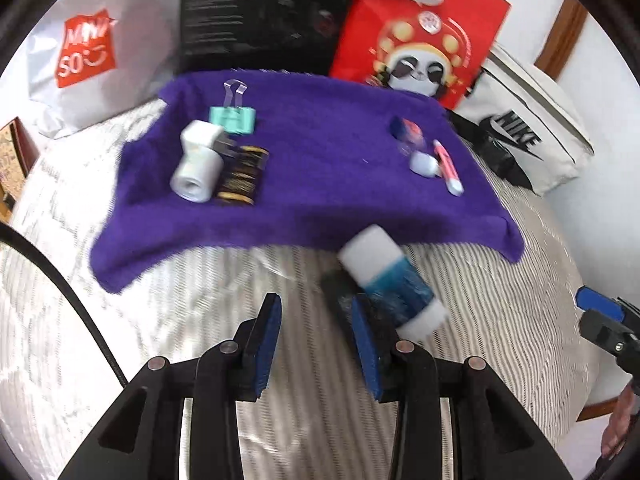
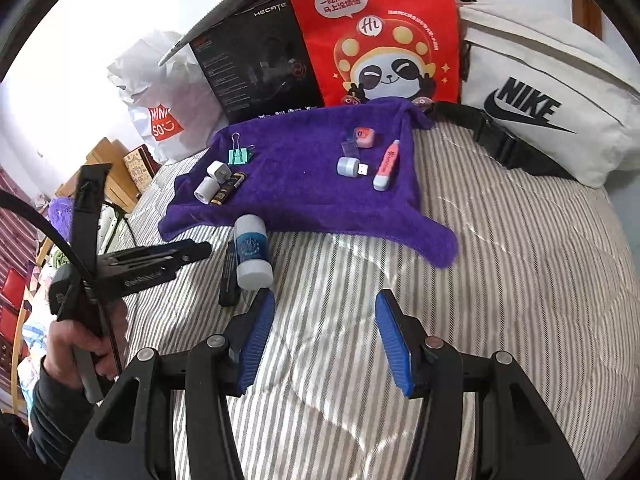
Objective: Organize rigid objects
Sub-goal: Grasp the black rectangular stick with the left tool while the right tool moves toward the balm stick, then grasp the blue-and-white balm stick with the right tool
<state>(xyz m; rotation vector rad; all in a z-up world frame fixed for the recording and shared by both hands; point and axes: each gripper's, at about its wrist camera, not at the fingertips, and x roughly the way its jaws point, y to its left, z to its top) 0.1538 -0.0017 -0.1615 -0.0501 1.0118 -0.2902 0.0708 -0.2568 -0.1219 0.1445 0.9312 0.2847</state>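
A purple towel [image 2: 304, 184] lies spread on the striped bed [image 2: 500, 280], and it serves as the landmark here. On the towel's left part sit a green binder clip [image 2: 239, 155], a white charger plug [image 2: 219, 172], a white roll [image 2: 205, 191] and a dark gold-printed tube [image 2: 228, 189], packed close together. On its right part lie a pink box [image 2: 364, 136], a grey USB stick [image 2: 351, 167] and a pink pen [image 2: 386, 165].

Just off the towel's near edge, on the bed, a blue and white bottle [image 2: 251, 252] lies touching the hem, with a black bar [image 2: 230, 276] beside it.

The left gripper [image 1: 316, 344] hovers short of the towel, fingers wide apart and holding nothing; the bottle [image 1: 394, 280] lies just beyond its right finger. The right gripper [image 2: 324, 340] also stands wide open and empty, nearer than the towel.

Behind the towel stand a red panda bag [image 2: 380, 32], a black box [image 2: 256, 64] and a white Nike bag [image 2: 540, 96].
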